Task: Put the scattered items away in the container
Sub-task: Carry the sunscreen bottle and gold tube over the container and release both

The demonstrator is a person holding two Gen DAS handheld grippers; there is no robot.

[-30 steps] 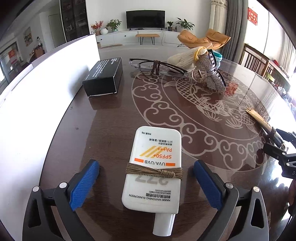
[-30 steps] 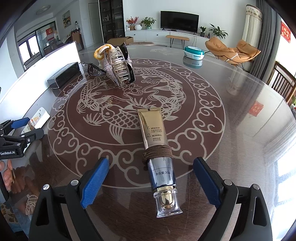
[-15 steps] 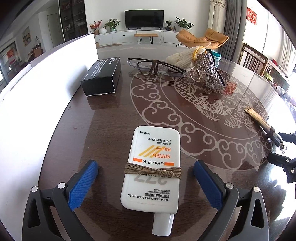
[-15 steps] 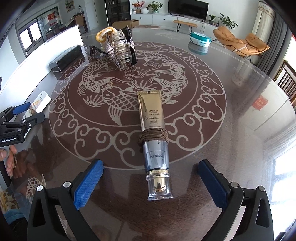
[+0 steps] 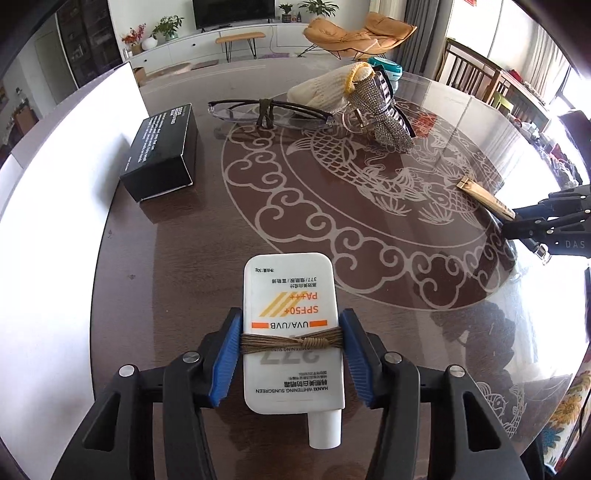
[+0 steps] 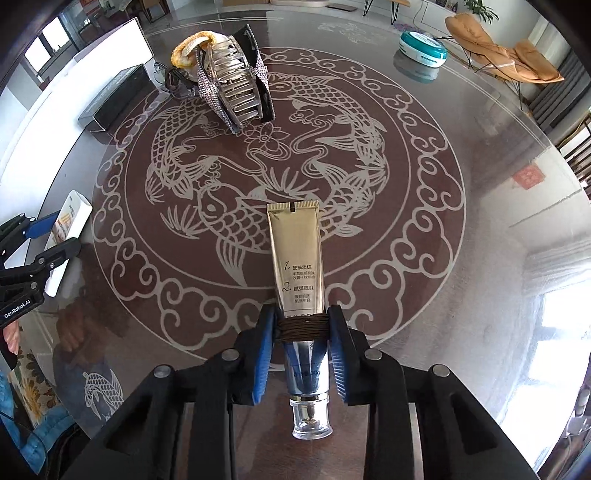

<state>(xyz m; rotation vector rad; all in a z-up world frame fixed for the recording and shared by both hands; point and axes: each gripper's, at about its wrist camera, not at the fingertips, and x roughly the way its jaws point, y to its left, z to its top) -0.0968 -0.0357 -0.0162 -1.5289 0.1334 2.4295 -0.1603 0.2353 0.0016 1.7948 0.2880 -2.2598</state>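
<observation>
On the glass-topped table point(image 6: 461, 258) etched with koi, the left gripper point(image 5: 291, 343) clamped a sunscreen tube point(image 5: 291, 332); the right gripper point(image 6: 301, 332) clamped a gold cream tube point(image 6: 297, 258).

White sunscreen tube point(image 5: 291, 332), gold tube point(image 6: 298, 273), both flat

Far ahead of the tongs we note an orange lounge chair point(image 5: 354, 33) and a television point(image 5: 233, 13). Wooden chairs point(image 5: 476, 70) stand off to their right, past the table edge.

White sunscreen bottle point(image 5: 291, 332), gold tube point(image 6: 297, 258), fish-patterned brown table point(image 6: 424, 258)
</observation>
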